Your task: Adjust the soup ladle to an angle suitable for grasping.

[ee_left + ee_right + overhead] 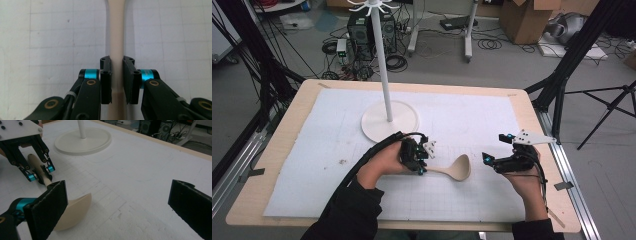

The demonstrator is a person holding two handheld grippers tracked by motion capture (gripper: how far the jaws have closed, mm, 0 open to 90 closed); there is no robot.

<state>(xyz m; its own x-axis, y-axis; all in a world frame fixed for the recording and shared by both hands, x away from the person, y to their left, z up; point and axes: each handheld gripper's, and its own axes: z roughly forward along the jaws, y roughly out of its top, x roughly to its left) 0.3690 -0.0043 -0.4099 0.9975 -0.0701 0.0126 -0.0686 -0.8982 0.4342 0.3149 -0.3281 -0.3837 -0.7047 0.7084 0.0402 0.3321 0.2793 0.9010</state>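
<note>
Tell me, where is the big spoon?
In the high view the spoon lies on the white mat, between the hand-held grippers, its handle clamped by the left hand-held gripper.

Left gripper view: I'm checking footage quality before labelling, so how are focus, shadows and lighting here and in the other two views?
Left gripper view: the spoon handle casts soft shadows on both sides, and the left gripper looks sharp. Right gripper view: the near pads look soft, and the spoon bowl is shaded underneath. High view: even light, coarse detail, no glare on the mat.
</note>
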